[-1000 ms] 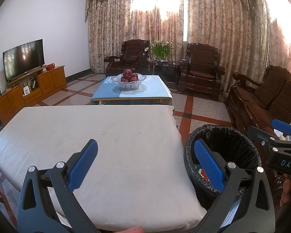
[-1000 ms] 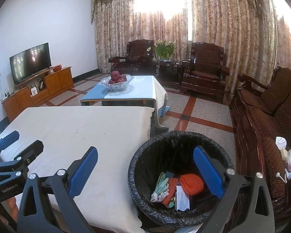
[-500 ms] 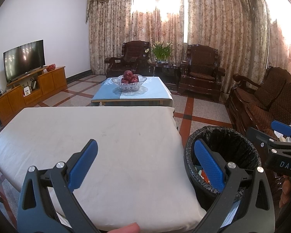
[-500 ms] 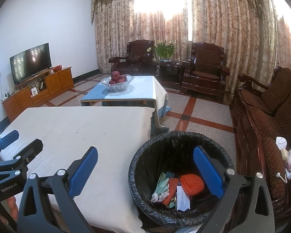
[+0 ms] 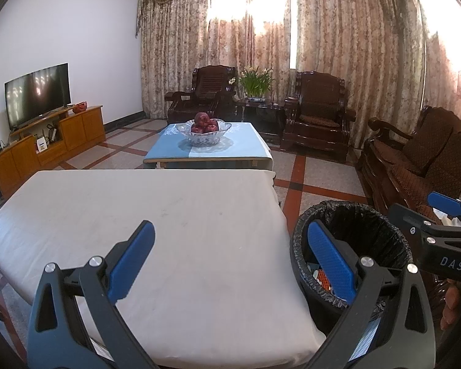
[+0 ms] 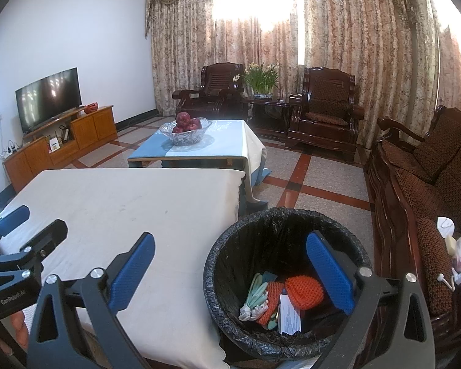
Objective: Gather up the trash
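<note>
- Left gripper [image 5: 229, 255] — blue pads spread wide, nothing between them, held over the near edge of the white table [image 5: 156, 215].
- Right gripper [image 6: 230, 264] — also spread and empty, its right pad above the trash bin [image 6: 287, 279].
- Bin stands right of the table; orange netting [image 6: 304, 289] and paper [image 6: 289, 318] lie inside.
- Risk — a careless swing could snag the bin liner [image 6: 261, 224] or tip the bin.

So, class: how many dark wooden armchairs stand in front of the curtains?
2. One armchair stands left of the flowering plant, the other armchair right of it. The sofa along the right side is not counted.
</note>
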Motion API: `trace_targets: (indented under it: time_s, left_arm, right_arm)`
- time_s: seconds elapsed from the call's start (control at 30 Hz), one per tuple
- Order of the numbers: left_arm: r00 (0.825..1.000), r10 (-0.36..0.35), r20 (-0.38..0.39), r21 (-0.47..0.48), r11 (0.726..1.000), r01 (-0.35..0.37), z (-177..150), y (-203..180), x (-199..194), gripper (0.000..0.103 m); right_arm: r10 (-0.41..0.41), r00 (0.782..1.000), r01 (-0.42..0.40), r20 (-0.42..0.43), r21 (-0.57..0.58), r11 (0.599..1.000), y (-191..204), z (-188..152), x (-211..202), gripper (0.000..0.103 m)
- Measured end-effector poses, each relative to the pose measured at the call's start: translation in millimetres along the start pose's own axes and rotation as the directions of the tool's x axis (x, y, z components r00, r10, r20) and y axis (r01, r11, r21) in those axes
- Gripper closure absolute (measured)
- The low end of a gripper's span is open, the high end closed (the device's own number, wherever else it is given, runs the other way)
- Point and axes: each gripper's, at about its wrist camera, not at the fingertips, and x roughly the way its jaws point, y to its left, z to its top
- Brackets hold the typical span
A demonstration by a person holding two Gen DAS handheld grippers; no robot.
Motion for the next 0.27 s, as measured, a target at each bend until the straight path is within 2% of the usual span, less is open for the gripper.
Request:
trace_targets:
  time_s: [0.27]
  left_arm:
    - [1.0, 0.001, -0.003, -0.007, 1.0, -0.001, 3.1, -1.7, 0.8, 0.006]
  right_arm:
    - [0.0, 1.0, 0.0, -0.001, -0.001, 1.0, 0.4, -0.1, 0.1, 0.006]
